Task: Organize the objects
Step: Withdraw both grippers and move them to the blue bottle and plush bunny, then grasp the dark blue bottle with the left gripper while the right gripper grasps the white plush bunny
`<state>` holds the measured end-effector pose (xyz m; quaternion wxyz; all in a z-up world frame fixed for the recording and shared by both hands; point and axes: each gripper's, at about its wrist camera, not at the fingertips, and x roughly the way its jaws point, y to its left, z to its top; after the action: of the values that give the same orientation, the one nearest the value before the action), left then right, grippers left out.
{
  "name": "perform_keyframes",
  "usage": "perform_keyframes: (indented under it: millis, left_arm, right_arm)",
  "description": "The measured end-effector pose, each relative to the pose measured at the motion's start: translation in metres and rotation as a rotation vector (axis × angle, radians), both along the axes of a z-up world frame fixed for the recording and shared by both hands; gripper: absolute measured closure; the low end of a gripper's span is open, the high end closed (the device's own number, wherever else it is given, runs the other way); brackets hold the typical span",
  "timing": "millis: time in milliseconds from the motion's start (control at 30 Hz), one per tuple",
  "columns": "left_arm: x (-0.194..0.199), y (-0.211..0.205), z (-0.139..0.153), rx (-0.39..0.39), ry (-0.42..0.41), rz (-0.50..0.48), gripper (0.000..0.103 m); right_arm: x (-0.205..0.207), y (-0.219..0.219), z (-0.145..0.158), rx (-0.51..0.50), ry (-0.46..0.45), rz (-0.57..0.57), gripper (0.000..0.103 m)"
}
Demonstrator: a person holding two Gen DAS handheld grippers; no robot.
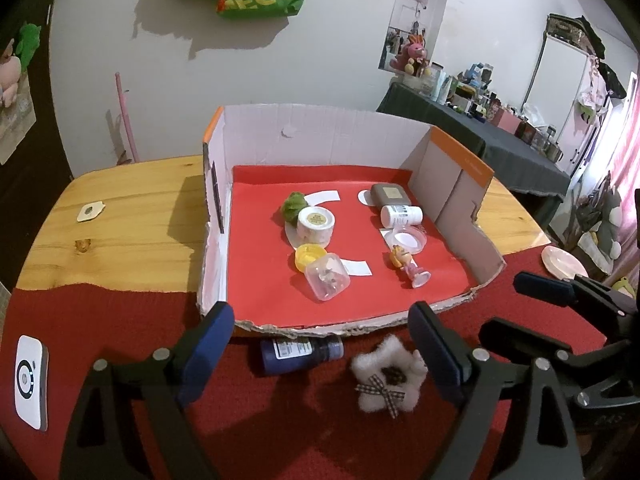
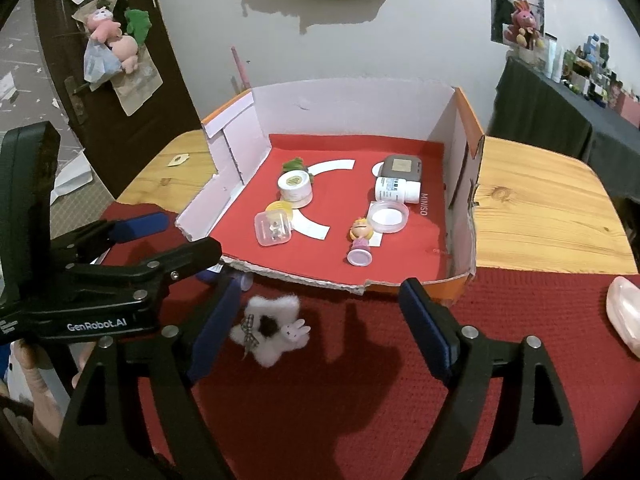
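Item: bottle (image 1: 301, 354), long axis crosswise, against box (image 1: 320, 326) front, between left claw (image 1: 320, 356) tips. Fluffy star (image 2: 269, 330) beside right claw (image 2: 320, 326). Both spread, empty.

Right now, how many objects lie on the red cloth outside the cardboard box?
2, maybe more hidden: a dark blue bottle against the box's torn front edge, and a white fluffy star-shaped plush just right of it.

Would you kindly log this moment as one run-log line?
left gripper: jaws open, empty | right gripper: jaws open, empty | fluffy white star, dark blue bottle: on red mat, outside box
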<state>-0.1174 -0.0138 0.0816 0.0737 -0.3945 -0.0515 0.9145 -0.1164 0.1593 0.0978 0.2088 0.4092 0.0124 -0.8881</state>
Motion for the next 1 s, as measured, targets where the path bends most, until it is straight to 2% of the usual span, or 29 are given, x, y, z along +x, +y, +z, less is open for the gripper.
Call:
perform_keyframes:
  millis: [333,700,1000]
  left_arm:
    - [0.005,0.001,0.000,0.000,0.001,0.004,0.011]
    - [0.015,0.004,-0.016,0.002,-0.034,-0.018,0.011]
    - [0.008,0.002,-0.035,0.018,-0.086,-0.012,0.020]
  right_arm:
    - [0.011,-0.003,-0.003,-0.004,-0.005,0.019,0.021]
    - [0.023,-0.020,-0.027,0.049,-0.033,0.078,0.022]
    - [0.018,-0.031,-0.052,0.074,-0.075,0.110,0.022]
